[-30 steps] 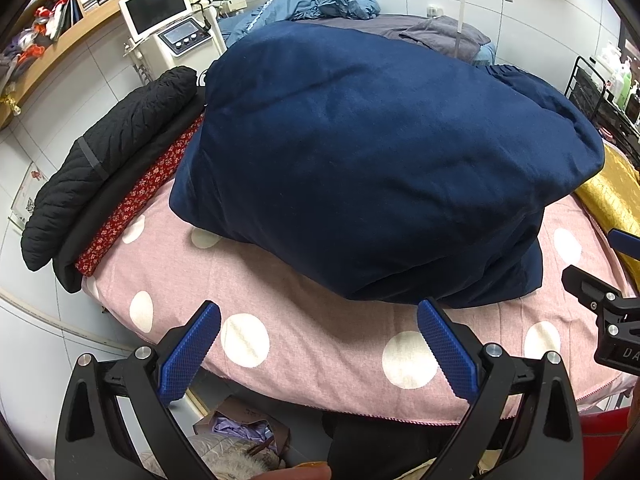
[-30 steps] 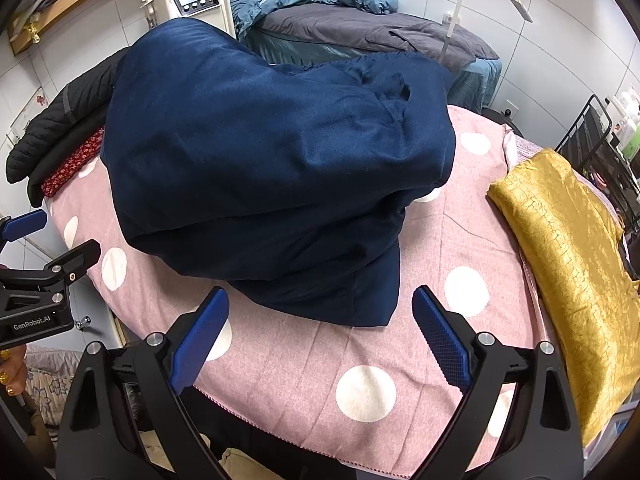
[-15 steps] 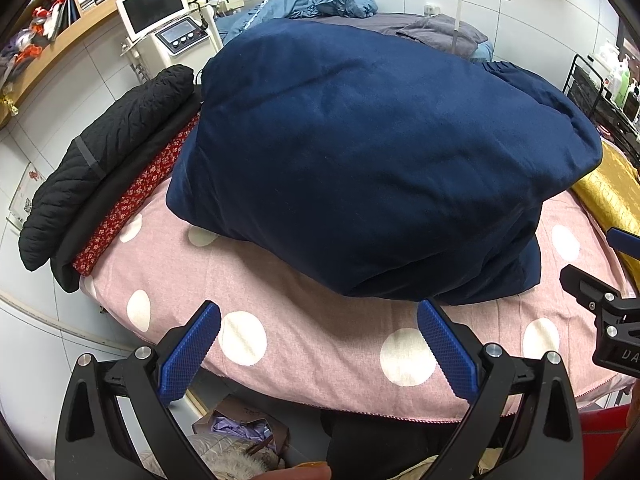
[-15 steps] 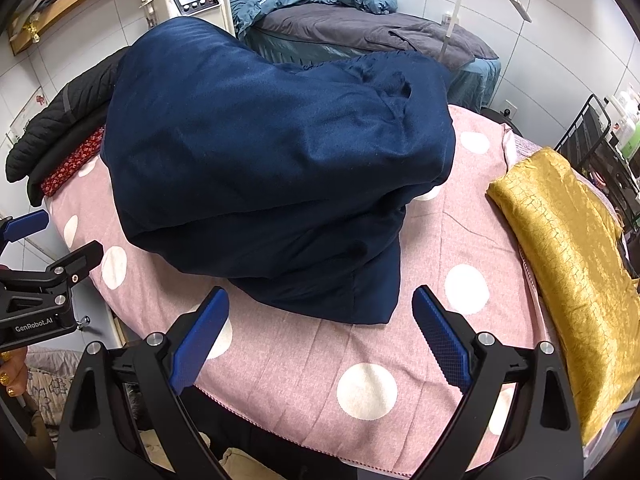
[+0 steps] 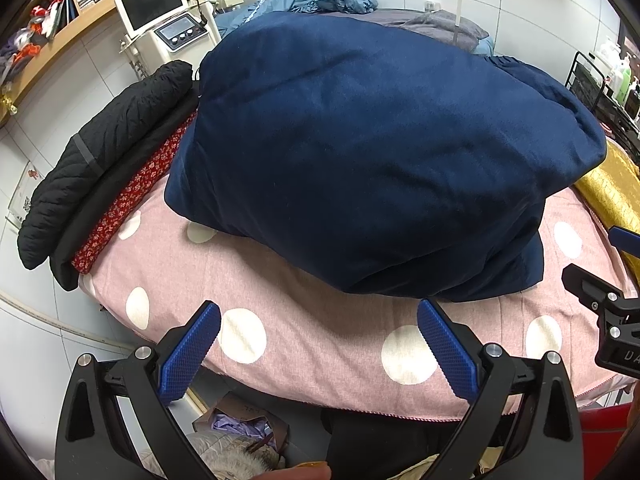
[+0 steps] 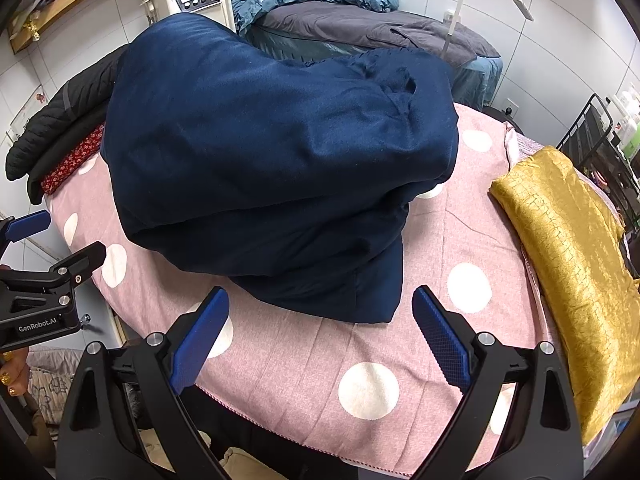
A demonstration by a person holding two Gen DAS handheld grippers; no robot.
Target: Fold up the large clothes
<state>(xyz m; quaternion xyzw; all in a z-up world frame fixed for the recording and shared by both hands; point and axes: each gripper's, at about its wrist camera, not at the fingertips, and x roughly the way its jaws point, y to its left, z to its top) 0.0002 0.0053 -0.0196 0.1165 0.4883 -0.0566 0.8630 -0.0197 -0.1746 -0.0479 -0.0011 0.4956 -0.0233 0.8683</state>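
A bulky navy garment is sitting folded over in a thick mound on the pink polka-dot bedspread, its long axis running from the far left, where it is touching a stack of black and red floral clothes, toward the near right, where a flatter lower layer is sticking out. That near edge is lying straight ahead of both tools and just beyond their tips. The right gripper is hovering with its jaws spread wide and nothing between them, squarely facing the protruding layer; it looks the nearer one for the next grasp. The left gripper is likewise hanging released and empty, facing the mound's rounded front. A gold cloth is lying well apart at the right edge.
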